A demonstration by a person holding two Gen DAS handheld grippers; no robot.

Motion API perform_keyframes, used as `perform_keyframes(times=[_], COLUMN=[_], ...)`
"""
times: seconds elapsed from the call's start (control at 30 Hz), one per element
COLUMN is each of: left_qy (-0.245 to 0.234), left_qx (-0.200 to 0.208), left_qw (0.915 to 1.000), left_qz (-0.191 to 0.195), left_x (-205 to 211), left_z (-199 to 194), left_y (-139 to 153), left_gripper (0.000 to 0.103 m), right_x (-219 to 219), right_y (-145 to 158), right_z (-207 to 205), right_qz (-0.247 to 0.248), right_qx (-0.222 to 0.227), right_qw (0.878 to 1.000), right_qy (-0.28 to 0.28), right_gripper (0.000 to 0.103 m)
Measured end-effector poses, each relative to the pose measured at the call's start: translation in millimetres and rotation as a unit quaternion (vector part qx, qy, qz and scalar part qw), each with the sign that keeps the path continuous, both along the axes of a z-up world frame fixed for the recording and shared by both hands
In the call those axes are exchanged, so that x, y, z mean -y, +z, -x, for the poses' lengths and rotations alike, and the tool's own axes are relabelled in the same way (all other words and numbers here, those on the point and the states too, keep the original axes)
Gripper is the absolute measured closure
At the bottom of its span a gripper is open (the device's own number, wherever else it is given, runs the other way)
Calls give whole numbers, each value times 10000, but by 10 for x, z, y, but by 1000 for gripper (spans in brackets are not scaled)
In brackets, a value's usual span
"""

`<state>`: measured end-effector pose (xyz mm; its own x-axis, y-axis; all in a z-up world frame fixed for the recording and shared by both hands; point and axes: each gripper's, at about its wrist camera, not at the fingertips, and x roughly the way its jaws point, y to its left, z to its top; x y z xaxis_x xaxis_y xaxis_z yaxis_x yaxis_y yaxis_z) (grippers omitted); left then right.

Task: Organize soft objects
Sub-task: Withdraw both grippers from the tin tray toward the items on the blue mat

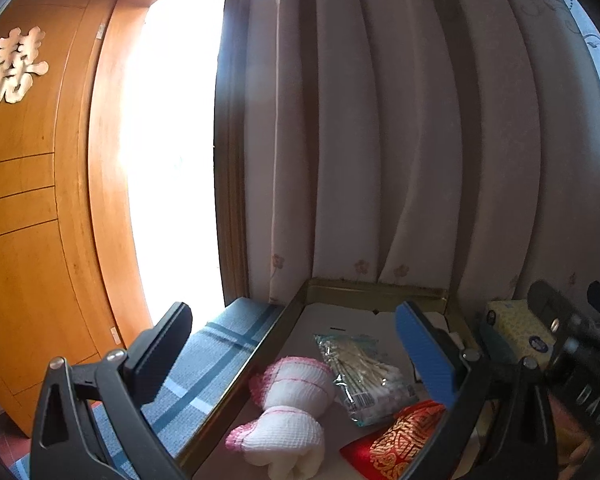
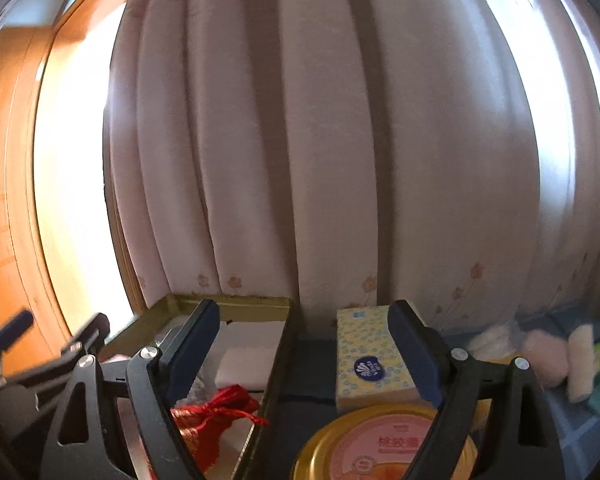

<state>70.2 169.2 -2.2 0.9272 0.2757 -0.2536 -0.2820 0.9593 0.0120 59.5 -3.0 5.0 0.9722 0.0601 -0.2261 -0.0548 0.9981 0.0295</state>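
So the gold-rimmed tray [image 1: 364,292] is pretty full along its left side: a rolled white-and-pink towel [image 1: 288,400], a bag of cotton swabs [image 1: 360,372] and a red pouch [image 1: 396,440] sit close together, leaving bare floor only toward the back. The curtain [image 1: 380,140] hangs right behind the tray, so no room past the far rim. To the right, a tissue pack [image 2: 370,360] and a round gold-lidded tin [image 2: 384,448] crowd the strip beside the tray wall. Blue mat [image 1: 220,344] left of the tray is open.

A rolled towel [image 1: 288,404], a swab packet [image 1: 360,376] and a pouch [image 1: 396,440] lie in the tray [image 1: 376,292]; a tissue pack [image 2: 370,360] sits right of it, before the curtain [image 2: 320,140].
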Motion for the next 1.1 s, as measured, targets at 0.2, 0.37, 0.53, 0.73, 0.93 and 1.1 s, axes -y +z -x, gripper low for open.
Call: perform_keyframes(times=[0.2, 0.37, 0.53, 0.73, 0.93, 1.1], left_qy=[103, 196, 274, 252, 186, 46], left_qx=[120, 55, 49, -101, -161, -189], left_qw=[9999, 9998, 9996, 9996, 9997, 9998], left_qz=[-7, 78, 26, 55, 50, 5], left_x=[1, -23, 13, 72, 157, 304], left_z=[68, 73, 112, 134, 195, 232], left_y=[13, 2, 3, -8, -13, -21], left_gripper=[1, 1, 1, 1, 1, 2], right_x=[-93, 24, 135, 235, 444, 617], right_y=[-16, -16, -10, -9, -23, -13], right_z=[135, 171, 239, 325, 347, 427], right_qz=[433, 263, 258, 388, 297, 312], right_qx=[230, 140, 208, 267, 226, 289], right_qw=[9988, 9996, 9994, 9988, 9989, 9982], right_qy=[-1, 6, -85, -149, -278, -423], right_gripper=[15, 15, 15, 15, 15, 15])
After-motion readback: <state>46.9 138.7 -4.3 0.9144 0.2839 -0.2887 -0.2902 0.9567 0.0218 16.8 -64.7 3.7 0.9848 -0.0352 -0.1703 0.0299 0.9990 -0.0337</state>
